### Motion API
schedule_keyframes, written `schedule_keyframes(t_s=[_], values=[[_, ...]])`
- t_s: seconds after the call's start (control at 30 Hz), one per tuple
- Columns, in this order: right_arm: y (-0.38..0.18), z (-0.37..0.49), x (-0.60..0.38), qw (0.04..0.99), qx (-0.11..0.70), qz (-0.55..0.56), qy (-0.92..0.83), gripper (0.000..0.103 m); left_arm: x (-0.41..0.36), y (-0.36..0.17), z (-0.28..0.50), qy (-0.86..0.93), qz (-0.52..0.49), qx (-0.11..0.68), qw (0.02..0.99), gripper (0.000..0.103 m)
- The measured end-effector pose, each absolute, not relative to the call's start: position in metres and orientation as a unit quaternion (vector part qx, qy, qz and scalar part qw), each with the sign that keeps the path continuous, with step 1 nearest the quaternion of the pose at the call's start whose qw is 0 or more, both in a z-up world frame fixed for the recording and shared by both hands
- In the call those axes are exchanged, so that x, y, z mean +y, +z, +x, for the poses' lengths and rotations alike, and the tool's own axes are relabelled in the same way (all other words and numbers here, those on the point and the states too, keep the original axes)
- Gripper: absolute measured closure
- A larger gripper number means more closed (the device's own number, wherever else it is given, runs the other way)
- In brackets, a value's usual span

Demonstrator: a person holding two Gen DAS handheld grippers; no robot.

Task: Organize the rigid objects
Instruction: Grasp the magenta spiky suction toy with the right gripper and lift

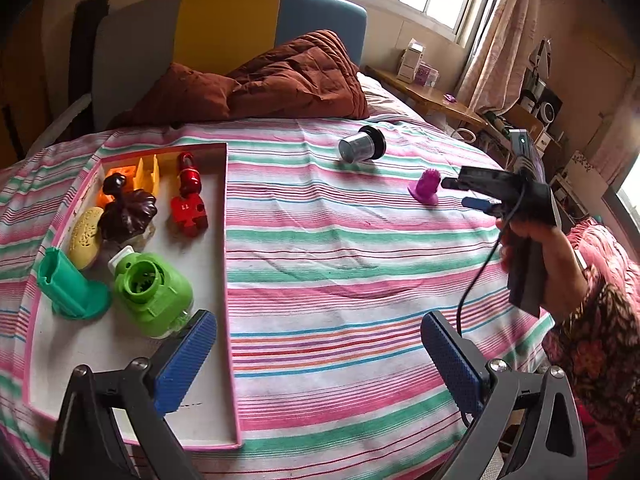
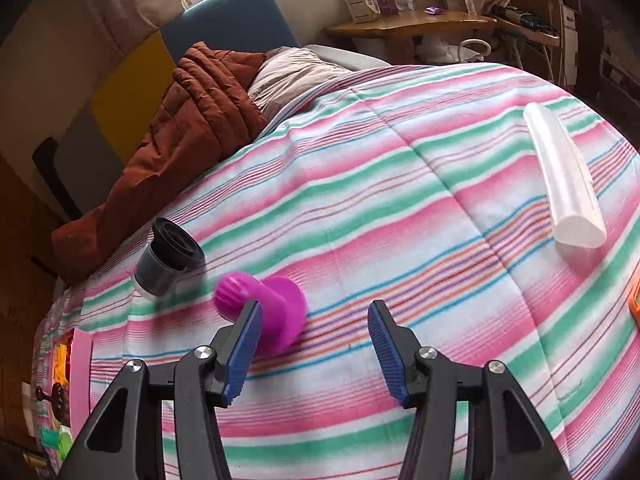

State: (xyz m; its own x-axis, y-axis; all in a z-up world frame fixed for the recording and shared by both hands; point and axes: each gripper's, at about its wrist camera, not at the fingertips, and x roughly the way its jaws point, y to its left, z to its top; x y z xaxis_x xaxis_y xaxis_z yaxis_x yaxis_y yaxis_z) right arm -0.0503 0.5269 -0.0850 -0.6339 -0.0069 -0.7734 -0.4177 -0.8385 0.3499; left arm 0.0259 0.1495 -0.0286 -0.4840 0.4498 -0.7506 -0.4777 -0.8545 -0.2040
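The purple piece (image 2: pixel 260 304) is approached by the right gripper (image 2: pixel 314 344), jaws wide; centring is needed before closing. The left gripper (image 1: pixel 320 356), jaws wide, is held empty by the tray (image 1: pixel 228 280).

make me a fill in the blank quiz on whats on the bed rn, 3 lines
1. The right tool is open, next to the ____ toy.
2. The black and clear cylinder lies on the ____ blanket.
3. The red toy sits inside the pink-rimmed ____.

Missing words: purple; striped; tray
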Motion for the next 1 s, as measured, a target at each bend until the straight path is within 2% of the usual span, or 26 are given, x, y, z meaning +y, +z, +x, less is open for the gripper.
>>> schedule_keyframes(t_s=[0.2, 0.5, 0.53, 0.57, 0.6, 1.0], values=[[-0.077, -0.016, 0.523, 0.096, 0.242, -0.353, 0.899, 0.048, 0.150, -0.031, 0.026, 0.861, -0.436, 0.016, 0.263, 0.000], [-0.076, -0.060, 0.491, 0.070, 0.161, -0.352, 0.920, 0.048, 0.162, -0.027, 0.015, 0.858, -0.443, 0.017, 0.259, 0.000], [-0.079, -0.064, 0.490, 0.071, 0.155, -0.354, 0.919, 0.051, 0.164, -0.026, 0.012, 0.858, -0.443, 0.017, 0.259, 0.000], [-0.083, -0.067, 0.490, 0.067, 0.157, -0.360, 0.917, 0.066, 0.167, -0.025, 0.009, 0.858, -0.443, 0.017, 0.260, 0.000], [-0.086, -0.070, 0.491, 0.065, 0.160, -0.367, 0.914, 0.069, 0.170, -0.023, 0.004, 0.859, -0.442, 0.015, 0.260, 0.000], [-0.090, -0.061, 0.494, 0.087, 0.166, -0.345, 0.920, 0.069, 0.256, -0.027, -0.091, 0.865, -0.438, 0.037, 0.242, 0.000]])
